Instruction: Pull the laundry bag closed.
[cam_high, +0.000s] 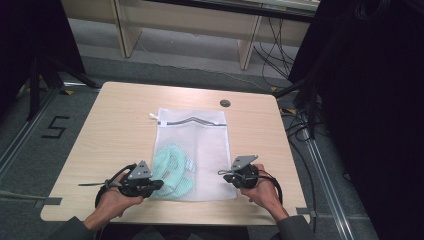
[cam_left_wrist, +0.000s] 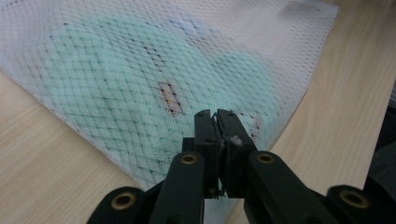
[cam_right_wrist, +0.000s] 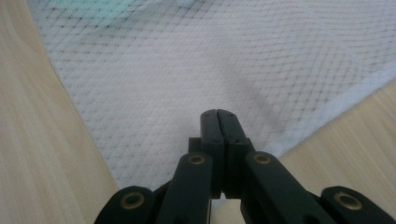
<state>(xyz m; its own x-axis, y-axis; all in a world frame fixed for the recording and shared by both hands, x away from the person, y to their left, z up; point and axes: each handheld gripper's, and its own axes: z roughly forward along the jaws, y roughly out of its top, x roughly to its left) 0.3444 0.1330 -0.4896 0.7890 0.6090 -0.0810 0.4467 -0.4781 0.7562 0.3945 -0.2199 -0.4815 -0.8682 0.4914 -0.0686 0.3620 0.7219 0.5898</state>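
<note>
The counter (cam_high: 110, 130) is a pale wood top, and a white mesh laundry bag (cam_high: 200, 145) lies flat near its middle, zipper end away from the person, near edge close to the front. Inside, toward the near left corner, sits a bunched mint-green garment (cam_high: 172, 170). The bag looks light, limp and slack; it will likely sag and fold when lifted, and the weight of the cloth inside should pull toward the left side, so the two near corners seem the sensible places to hold. The left gripper (cam_left_wrist: 216, 116) has its fingers closed on the mesh at the near left corner, over the green cloth. The right gripper (cam_right_wrist: 218, 116) has its fingers pressed together on the near right corner, pinching mesh alone.
</note>
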